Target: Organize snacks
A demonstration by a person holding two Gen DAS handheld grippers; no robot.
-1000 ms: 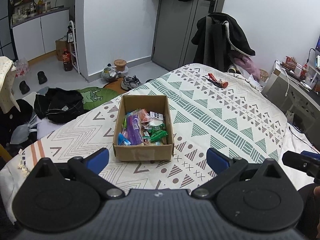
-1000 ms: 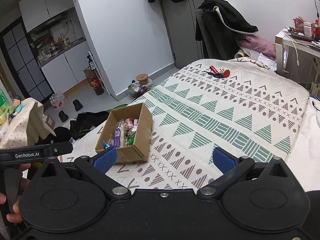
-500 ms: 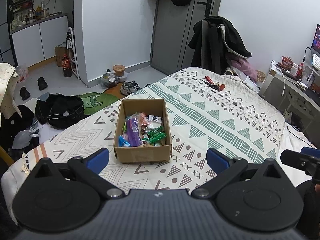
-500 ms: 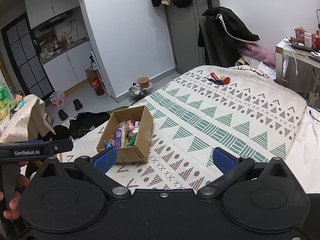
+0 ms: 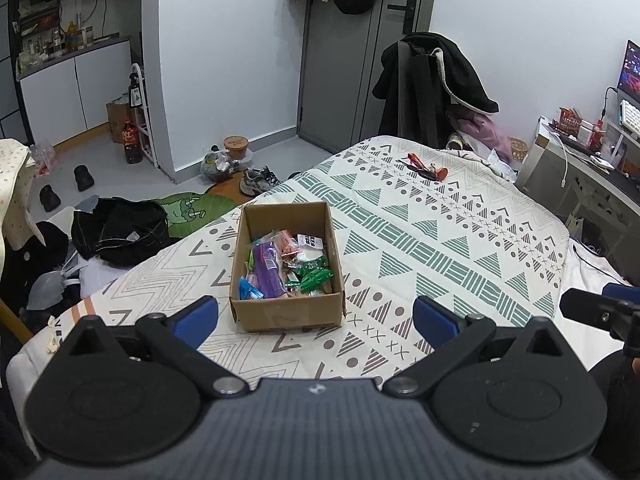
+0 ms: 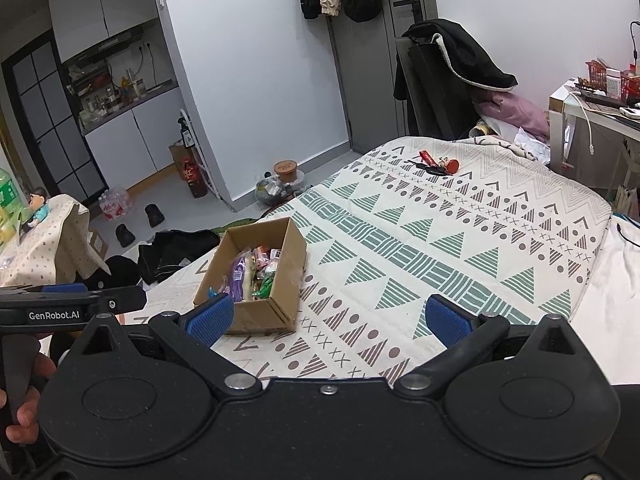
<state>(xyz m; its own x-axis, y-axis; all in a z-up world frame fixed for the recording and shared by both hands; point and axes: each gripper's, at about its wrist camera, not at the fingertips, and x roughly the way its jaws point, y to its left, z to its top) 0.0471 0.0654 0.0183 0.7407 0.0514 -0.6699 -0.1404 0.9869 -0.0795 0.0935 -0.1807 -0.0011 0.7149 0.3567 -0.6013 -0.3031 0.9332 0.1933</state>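
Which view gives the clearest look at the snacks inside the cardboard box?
The left wrist view: it looks straight down into the open cardboard box, so the snacks show as separate purple, green, blue and red packets. In the right wrist view the box sits at an angle; its near wall hides part of them.

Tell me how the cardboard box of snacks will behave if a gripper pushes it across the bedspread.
The cardboard box looks stiff, low and wide, so it will probably slide rather than tip. The soft bedspread may bunch and drag. Its loose snack packets look light.
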